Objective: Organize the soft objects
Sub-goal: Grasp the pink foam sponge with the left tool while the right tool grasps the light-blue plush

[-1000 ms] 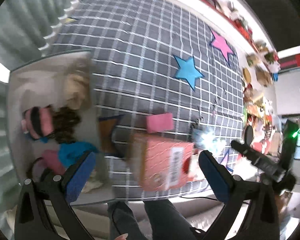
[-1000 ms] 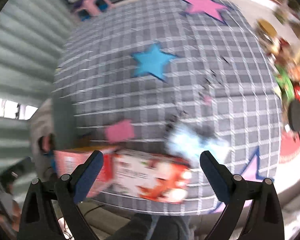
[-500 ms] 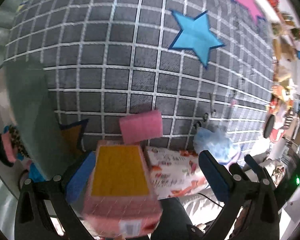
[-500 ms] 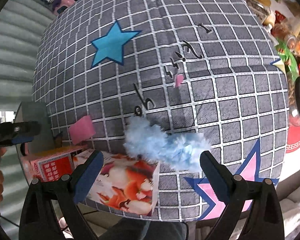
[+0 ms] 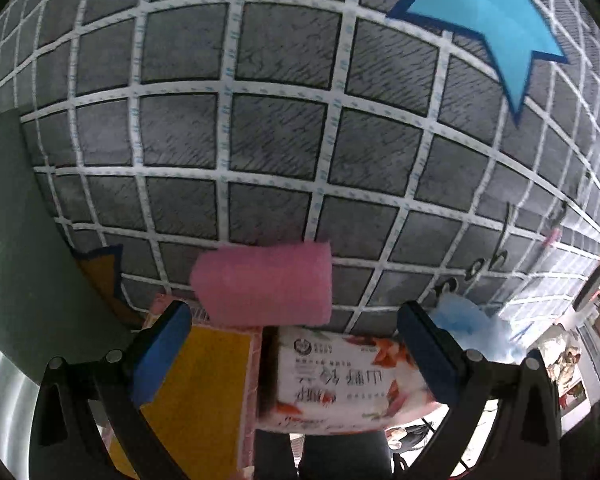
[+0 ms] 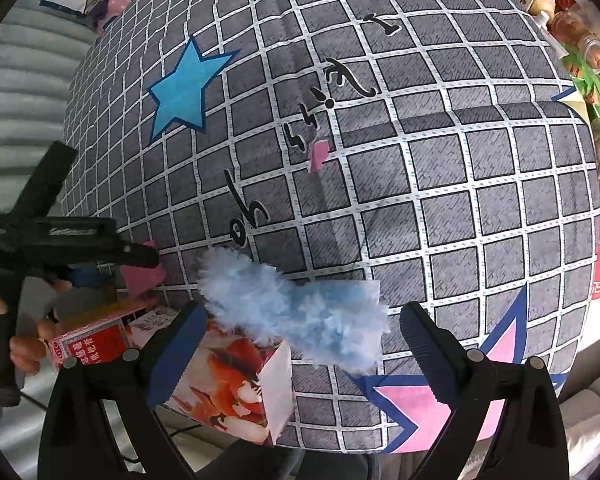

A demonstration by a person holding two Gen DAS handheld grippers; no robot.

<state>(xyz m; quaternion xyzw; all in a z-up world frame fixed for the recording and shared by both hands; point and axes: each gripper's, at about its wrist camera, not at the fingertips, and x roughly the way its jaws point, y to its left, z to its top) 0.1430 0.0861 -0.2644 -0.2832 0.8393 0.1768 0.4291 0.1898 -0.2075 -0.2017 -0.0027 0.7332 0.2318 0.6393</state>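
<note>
Both grippers have descended toward the near edge of the checked cloth [image 6: 420, 160] since the earlier frames, so the objects there fill more of each view.

Left gripper [image 5: 292, 344]: fingers spread wide, holding nothing. The pink sponge [image 5: 264, 284] lies flat on the cloth just beyond the fingertips, roughly centred between them but nearer the left finger [image 5: 160, 356]. Below the sponge, the tissue pack [image 5: 348, 384] sits between the fingers, close to the right finger [image 5: 428, 352]; whether they touch cannot be determined. The pink box with a yellow face [image 5: 204, 396] lies beside the pack, partly behind the left finger. A grey-green panel [image 5: 28, 248] bounds the working area on the left. Beyond the sponge the cloth runs unobstructed to the blue star [image 5: 492, 20].

Right gripper [image 6: 296, 348]: fingers spread wide, holding nothing. The blue fluffy object [image 6: 300, 304] lies on the cloth between the fingertips and slightly beyond them, with a gap on each side. The tissue pack [image 6: 228, 392] overhangs the near cloth edge beside the left finger [image 6: 176, 356]. The pink star [image 6: 432, 400] sits at the cloth edge by the right finger [image 6: 424, 352]. The left gripper [image 6: 60, 240] shows at the left margin, over the sponge [image 6: 140, 276] and box [image 6: 96, 340]. Cluttered goods [image 6: 588, 60] line the cloth's right edge. The central cloth carries only a small pink scrap [image 6: 319, 154].
</note>
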